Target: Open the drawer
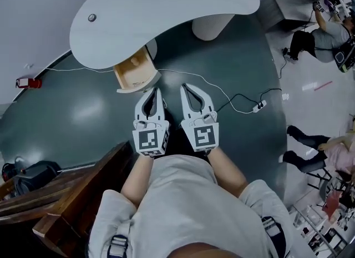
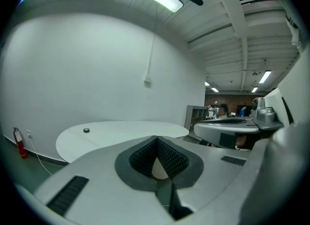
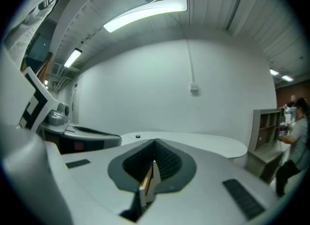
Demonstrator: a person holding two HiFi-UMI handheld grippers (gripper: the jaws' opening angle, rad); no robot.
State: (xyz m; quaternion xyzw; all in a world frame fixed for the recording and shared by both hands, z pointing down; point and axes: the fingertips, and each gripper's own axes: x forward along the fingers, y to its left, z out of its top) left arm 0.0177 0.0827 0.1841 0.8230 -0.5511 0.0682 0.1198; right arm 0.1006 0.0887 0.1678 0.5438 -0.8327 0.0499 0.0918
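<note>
A white curved table [image 1: 166, 7] stands ahead of me, and a pale wooden drawer [image 1: 135, 72] sticks out from under its near edge, pulled open. My left gripper [image 1: 153, 90] and right gripper [image 1: 184, 86] hover side by side just in front of the drawer, a little to its right. Both are shut with nothing between their jaws. In the left gripper view the jaw tips [image 2: 156, 138] meet in front of the tabletop [image 2: 121, 131]. Through the gap behind the tips of the right gripper [image 3: 155, 142], a strip of the wooden drawer [image 3: 145, 183] shows.
A small dark knob [image 1: 92, 17] sits on the tabletop. A red fire extinguisher [image 1: 28, 82] stands by the left wall. A power strip [image 1: 258, 106] and its cable lie on the floor to the right. Dark wooden furniture [image 1: 72, 190] and a black bag [image 1: 33, 173] are at my left. People [image 1: 327, 29] are at the far right.
</note>
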